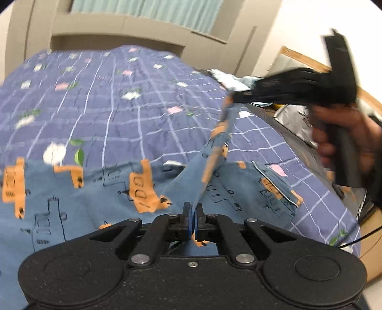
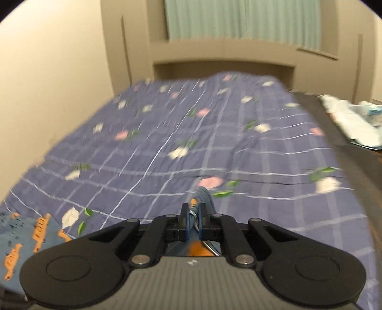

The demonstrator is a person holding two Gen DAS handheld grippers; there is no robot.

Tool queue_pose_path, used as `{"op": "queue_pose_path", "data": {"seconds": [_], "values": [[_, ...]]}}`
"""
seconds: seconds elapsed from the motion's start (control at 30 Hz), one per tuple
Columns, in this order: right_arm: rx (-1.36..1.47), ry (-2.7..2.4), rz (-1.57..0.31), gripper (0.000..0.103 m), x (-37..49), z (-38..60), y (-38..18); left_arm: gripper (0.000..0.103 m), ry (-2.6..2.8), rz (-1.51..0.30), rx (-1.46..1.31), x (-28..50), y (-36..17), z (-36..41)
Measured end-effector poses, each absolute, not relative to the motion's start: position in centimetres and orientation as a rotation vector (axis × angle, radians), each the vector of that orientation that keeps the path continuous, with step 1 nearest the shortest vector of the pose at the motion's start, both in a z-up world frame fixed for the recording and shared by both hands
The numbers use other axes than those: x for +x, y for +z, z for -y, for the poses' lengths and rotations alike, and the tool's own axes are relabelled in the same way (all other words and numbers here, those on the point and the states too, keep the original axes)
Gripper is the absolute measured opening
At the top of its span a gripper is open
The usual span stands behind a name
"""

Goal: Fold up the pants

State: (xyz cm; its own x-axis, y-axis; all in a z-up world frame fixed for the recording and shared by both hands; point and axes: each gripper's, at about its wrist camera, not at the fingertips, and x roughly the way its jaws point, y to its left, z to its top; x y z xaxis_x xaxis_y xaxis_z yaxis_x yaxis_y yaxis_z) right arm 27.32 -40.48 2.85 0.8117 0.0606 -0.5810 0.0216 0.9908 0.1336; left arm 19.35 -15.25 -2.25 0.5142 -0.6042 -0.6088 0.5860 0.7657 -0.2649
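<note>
Blue pants (image 1: 90,190) with orange truck prints lie on the bed's near part in the left wrist view. My left gripper (image 1: 193,214) is shut on a raised edge of the pants. That edge runs taut up and right to my right gripper (image 1: 232,99), which a hand holds blurred above the bed. In the right wrist view my right gripper (image 2: 193,214) is shut on a bunched bit of the pants (image 2: 203,198); more of the pants shows at lower left (image 2: 21,236).
The bed is covered by a purple checked quilt (image 1: 119,95) with flower prints. A beige headboard (image 2: 222,57) and green curtain (image 2: 238,19) stand behind. White cloth and bags (image 2: 351,119) lie off the bed's right side. A wall (image 2: 47,83) runs along the left.
</note>
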Motion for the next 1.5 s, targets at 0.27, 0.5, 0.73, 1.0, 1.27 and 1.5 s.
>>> {"op": "queue_pose_path", "data": {"seconds": [0.27,0.5,0.73,1.0,1.27,1.5], "values": [[0.322,-0.021,-0.602,0.007,14.9,46.1,0.3,0.001,-0.764,-0.682,0.215,15.3,-2.1,17.5],[0.415,-0.016,-0.693,0.011,11.5,47.1,-5.5,0.001,-0.746,-0.731,0.28,15.1,-4.3,18.0],[0.432,-0.019,-0.65,0.048,11.1,49.2,-5.1,0.002,-0.731,-0.739,0.286,15.1,-4.4,18.4],[0.454,0.019,-0.745,0.019,16.5,49.6,-6.9,0.003,-0.718,-0.737,0.29,14.8,-4.4,18.6],[0.357,-0.028,-0.716,0.012,15.6,48.5,-6.1,0.006,-0.728,-0.733,0.308,14.3,-4.8,18.7],[0.16,-0.062,-0.676,0.053,14.7,46.2,-5.2,0.075,-0.677,-0.742,0.26,14.2,-3.6,17.4]]}}
